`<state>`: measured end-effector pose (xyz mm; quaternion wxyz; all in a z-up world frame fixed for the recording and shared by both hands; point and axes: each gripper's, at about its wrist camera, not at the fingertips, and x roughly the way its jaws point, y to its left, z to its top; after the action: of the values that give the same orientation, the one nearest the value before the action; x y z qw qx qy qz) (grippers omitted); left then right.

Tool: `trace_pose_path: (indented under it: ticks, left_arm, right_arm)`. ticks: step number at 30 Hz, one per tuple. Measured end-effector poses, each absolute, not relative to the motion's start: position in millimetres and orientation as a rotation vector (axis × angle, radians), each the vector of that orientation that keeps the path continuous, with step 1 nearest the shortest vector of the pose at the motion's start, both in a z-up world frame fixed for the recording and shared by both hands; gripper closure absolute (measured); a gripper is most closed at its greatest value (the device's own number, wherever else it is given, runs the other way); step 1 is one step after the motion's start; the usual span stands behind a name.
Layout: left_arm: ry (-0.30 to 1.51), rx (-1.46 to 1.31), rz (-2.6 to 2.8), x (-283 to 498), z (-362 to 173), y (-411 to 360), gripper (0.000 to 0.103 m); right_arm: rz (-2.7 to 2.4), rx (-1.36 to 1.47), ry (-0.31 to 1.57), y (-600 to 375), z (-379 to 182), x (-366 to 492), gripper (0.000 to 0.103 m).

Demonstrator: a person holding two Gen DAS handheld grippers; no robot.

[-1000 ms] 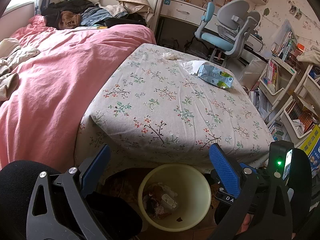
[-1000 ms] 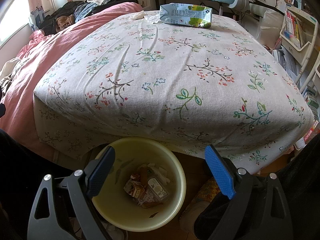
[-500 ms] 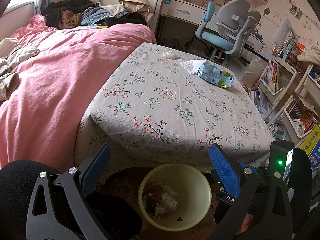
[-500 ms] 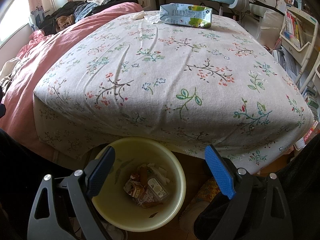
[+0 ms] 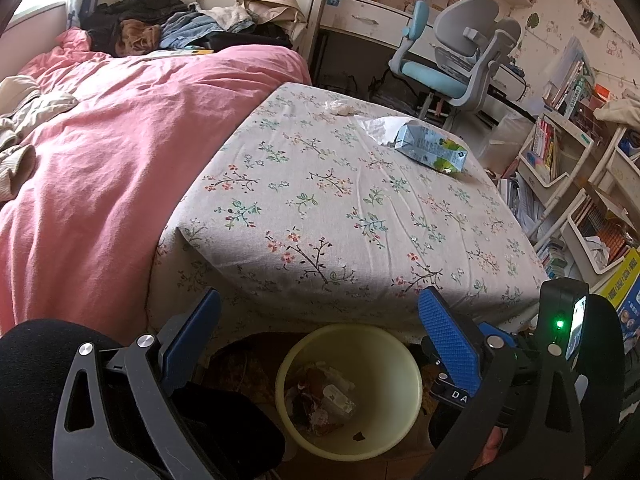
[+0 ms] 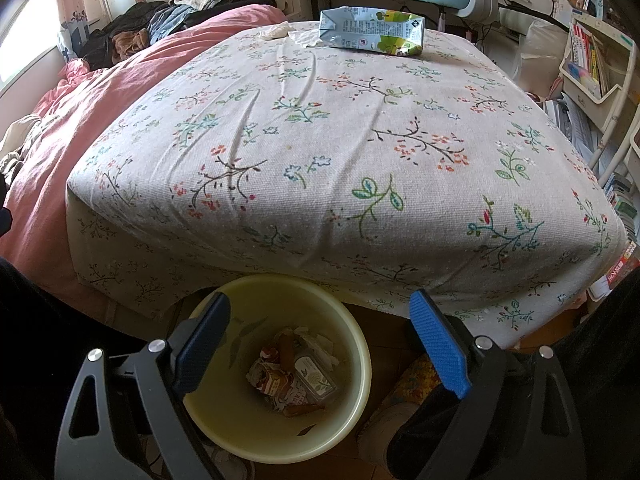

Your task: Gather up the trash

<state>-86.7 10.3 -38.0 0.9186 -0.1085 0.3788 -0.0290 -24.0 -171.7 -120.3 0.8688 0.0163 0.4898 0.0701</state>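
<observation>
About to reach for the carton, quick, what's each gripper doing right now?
Left gripper: open, holding nothing.
Right gripper: open, holding nothing.

Both wrist views look down, sharing bin [image 5: 348, 392] and table [image 6: 320, 140].

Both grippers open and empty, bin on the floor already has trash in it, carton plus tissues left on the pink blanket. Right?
Not quite: the carton and tissues lie on the floral tablecloth, not on the pink blanket beside it; both wrist views show this. The rest holds: left gripper and right gripper open and empty, bin on the floor with trash inside.
</observation>
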Motion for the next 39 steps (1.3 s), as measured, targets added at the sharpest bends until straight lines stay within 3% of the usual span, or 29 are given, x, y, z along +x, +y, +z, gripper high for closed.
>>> trace_pose_path:
  ticks: [39]
  left_arm:
    - [0.779,-0.244,-0.06,-89.0,-32.9,12.7,0.007]
  right_arm:
    - [0.142,0.026,1.021,-170.2,-120.8,-24.9,0.016]
